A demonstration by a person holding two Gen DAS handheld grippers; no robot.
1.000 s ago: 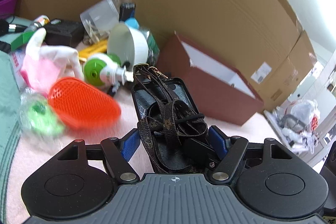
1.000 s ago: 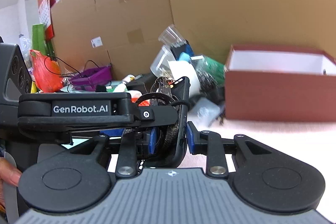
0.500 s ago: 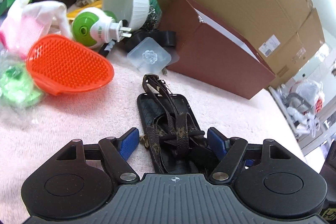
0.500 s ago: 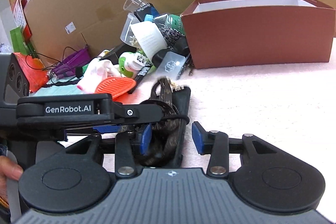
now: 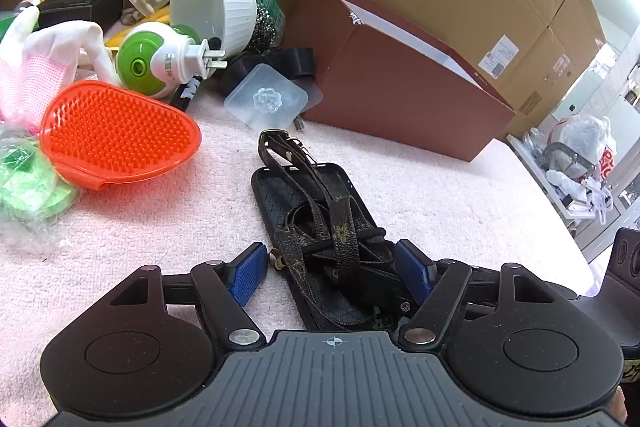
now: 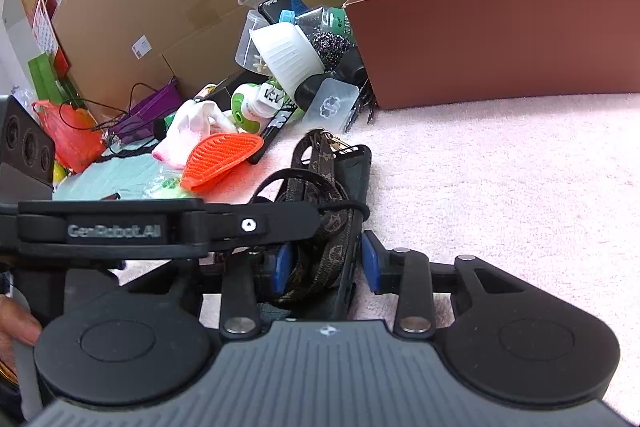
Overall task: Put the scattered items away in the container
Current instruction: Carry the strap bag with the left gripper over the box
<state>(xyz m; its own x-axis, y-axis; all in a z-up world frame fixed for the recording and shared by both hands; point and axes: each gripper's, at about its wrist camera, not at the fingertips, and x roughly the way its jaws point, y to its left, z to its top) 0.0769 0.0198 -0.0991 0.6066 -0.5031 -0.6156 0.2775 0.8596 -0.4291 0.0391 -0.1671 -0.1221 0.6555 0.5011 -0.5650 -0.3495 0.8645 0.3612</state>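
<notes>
Phone case (image 5: 304, 211) — near end hidden

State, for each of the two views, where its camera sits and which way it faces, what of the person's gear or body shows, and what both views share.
Left wrist: on the left gripper, facing forward-down over its open fingers at the phone case.
Right wrist: on the right gripper, facing the brown box; a fingertip shows at its left edge.
Shared: phone case, orange brush, white bowl, box.

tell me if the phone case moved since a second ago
Yes. The phone case was lifted, overlapping the brown box in the left view; now it lies on the pink cloth, short of the box.
</notes>
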